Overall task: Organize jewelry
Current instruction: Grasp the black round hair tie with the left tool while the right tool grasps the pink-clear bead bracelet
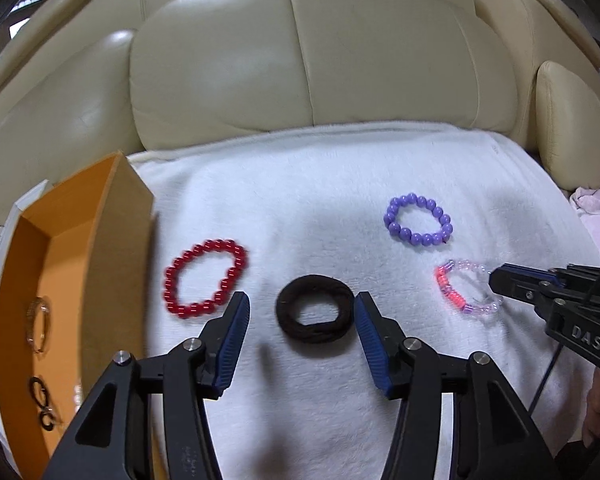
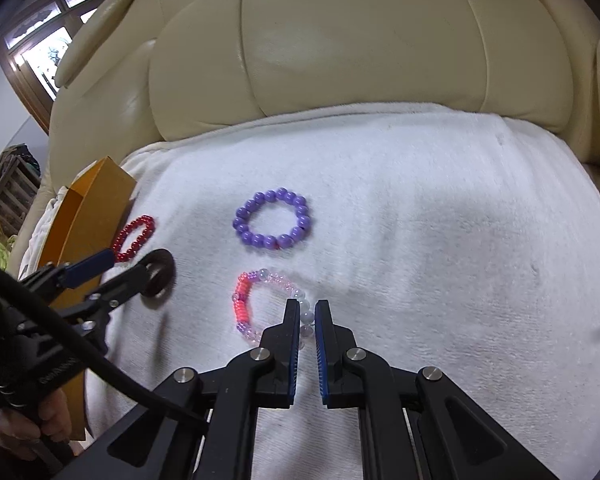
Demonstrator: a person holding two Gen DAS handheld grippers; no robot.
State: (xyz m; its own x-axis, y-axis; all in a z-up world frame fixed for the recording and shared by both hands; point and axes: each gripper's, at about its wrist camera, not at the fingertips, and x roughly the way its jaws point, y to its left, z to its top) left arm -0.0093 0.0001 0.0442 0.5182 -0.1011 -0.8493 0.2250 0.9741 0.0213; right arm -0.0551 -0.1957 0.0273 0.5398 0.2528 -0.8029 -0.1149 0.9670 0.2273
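My left gripper (image 1: 302, 308) is open, its fingers on either side of a black hair tie (image 1: 314, 309) that lies on the white towel (image 1: 340, 168). My right gripper (image 2: 307, 310) is closed on the near right side of a pink and clear bead bracelet (image 2: 246, 304), which rests on the towel; it also shows in the left wrist view (image 1: 458, 290). A red bead bracelet (image 1: 204, 278) lies left of the hair tie. A purple bead bracelet (image 2: 271, 218) lies farther back. An orange box (image 1: 72, 248) at the left holds a clear bracelet (image 1: 38, 324) and dark rings (image 1: 42, 400).
The towel covers the seat of a cream leather sofa (image 1: 300, 48). The sofa backrest rises behind the towel. Pink and white cloth (image 1: 596, 200) lies at the far right. A window (image 2: 48, 32) and a wooden rack (image 2: 8, 184) are off to the left.
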